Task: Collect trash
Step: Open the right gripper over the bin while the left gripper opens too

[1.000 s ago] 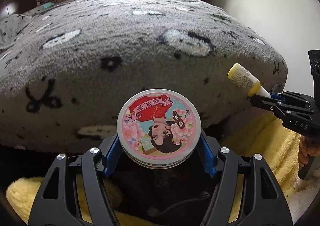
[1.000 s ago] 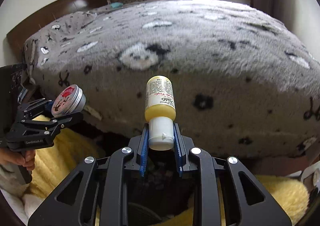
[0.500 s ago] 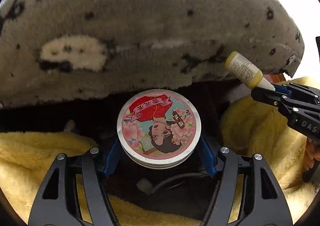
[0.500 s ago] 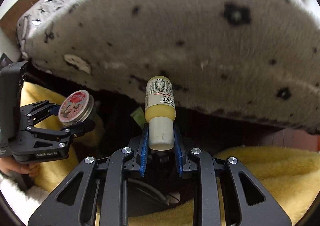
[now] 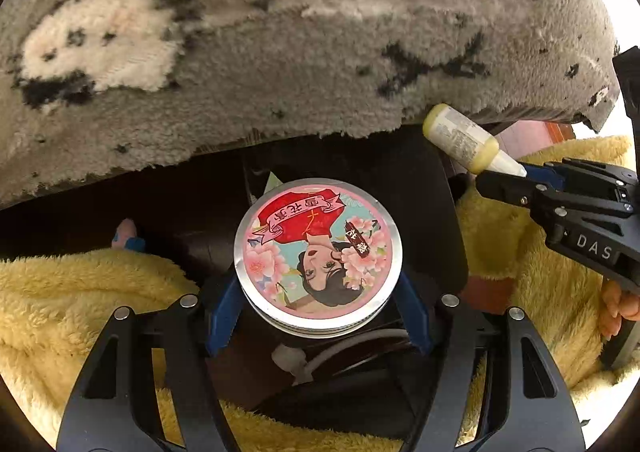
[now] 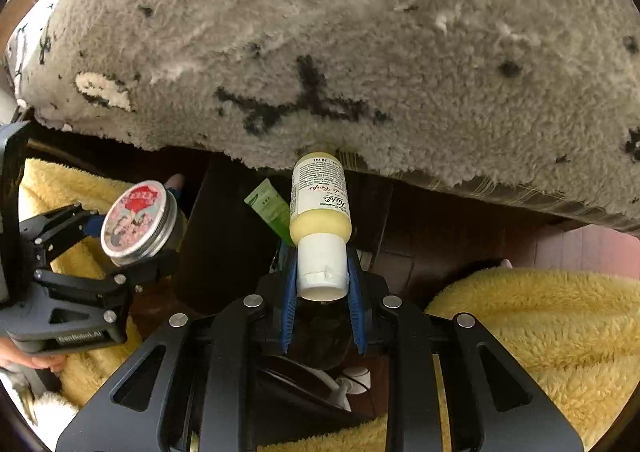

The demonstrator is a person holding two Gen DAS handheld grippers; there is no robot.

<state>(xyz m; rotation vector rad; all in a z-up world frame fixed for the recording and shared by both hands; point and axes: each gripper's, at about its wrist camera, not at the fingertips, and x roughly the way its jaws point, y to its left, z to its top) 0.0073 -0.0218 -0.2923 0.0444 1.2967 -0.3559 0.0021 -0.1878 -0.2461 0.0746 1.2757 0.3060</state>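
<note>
My left gripper (image 5: 318, 306) is clamped on the round tin (image 5: 318, 252) at its metal sidewall; rigid, smooth, likely slippery, so grip stays low on the rim. My right gripper (image 6: 322, 284) is clamped on the small bottle (image 6: 320, 207) by its white cap; light, stiff plastic. Both hover above the dark bin (image 5: 432, 187), just below the grey blanket (image 5: 280, 31) edge.

Grey fleece bedspread (image 5: 304, 51) with black and white markings hangs ahead of and above the claw, its lower edge ragged. Yellow plush blanket (image 5: 72, 300) lies to both sides below. Between them, a dark recess under the bed (image 6: 440, 236); contents there too dim to identify.
</note>
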